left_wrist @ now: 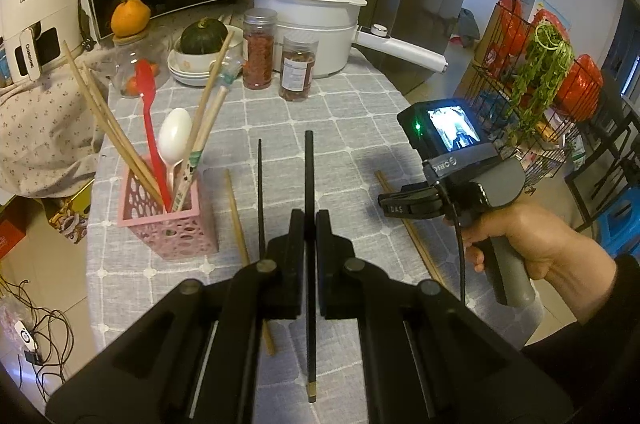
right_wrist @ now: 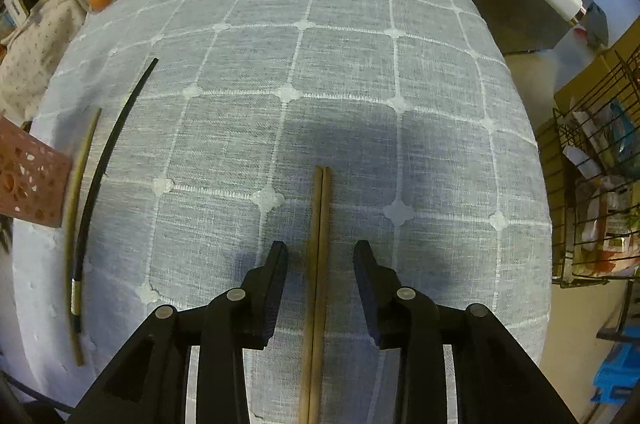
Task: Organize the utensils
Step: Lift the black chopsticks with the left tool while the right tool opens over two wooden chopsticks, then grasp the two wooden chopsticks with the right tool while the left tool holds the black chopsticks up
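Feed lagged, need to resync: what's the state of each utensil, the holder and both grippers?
Left gripper: shut on a black chopstick.
Right gripper: open, fingers either side of the wooden chopstick pair, not pressing.
Second black chopstick: lying on the tablecloth.
Single wooden chopstick: lying by the holder.
Pink holder: upright, holding chopsticks, red spatula, white spoon.
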Available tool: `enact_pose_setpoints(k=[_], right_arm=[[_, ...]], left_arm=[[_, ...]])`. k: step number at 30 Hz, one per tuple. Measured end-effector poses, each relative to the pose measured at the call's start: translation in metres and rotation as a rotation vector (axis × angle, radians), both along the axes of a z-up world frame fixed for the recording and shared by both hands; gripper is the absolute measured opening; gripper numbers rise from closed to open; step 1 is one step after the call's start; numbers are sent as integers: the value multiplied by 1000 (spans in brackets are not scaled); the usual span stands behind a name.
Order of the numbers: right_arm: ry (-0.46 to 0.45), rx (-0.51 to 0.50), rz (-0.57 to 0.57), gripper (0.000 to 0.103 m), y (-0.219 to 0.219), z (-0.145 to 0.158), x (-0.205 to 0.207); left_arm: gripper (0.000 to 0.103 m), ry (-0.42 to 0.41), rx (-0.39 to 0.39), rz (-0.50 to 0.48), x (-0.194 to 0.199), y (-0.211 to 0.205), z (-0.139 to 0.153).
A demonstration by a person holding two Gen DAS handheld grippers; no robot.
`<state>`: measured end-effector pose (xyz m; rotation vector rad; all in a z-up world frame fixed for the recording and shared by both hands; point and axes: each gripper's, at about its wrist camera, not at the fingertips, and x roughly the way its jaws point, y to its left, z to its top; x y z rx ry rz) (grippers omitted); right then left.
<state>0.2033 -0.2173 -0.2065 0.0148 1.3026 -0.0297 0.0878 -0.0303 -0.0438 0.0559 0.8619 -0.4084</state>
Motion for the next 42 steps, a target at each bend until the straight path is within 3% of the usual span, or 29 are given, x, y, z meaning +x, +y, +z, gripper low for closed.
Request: enact_pose_setpoints(k=[6, 10, 14, 17, 19, 20, 21, 22, 26, 33, 42], right_arm=[[-19, -1, 43, 23, 11, 2, -3], [-21, -15, 55, 24, 14, 3, -2], [-16, -38, 27, 48, 11, 2, 0], [-19, 6, 6, 48, 3, 2, 2], [-25, 3, 13, 44, 5, 3, 2], [-28, 4, 19, 34, 6, 4, 1], [-30, 8, 30, 17, 9, 5, 1], [-30, 15, 39, 9, 11, 5, 1], [-44, 2, 33, 9, 17, 8, -3], [-234, 98, 64, 9, 16, 64, -32], [-483, 180, 99, 9, 10, 133, -92]], left_arm=[[6, 9, -4, 5, 0, 2, 0], [6, 11, -9, 7, -1, 2, 0], [6, 15, -9, 8, -1, 2, -1], [6, 20, -9, 12, 0, 3, -1], [6, 23, -10, 14, 0, 4, -2], [6, 24, -11, 16, 1, 4, -2], [6, 25, -11, 16, 1, 4, -2], [6, 24, -10, 16, 1, 4, -2], [6, 22, -13, 13, 1, 5, -1], [6, -23, -35, 15, -7, 17, 14], [6, -164, -113, 53, -24, 36, 49]])
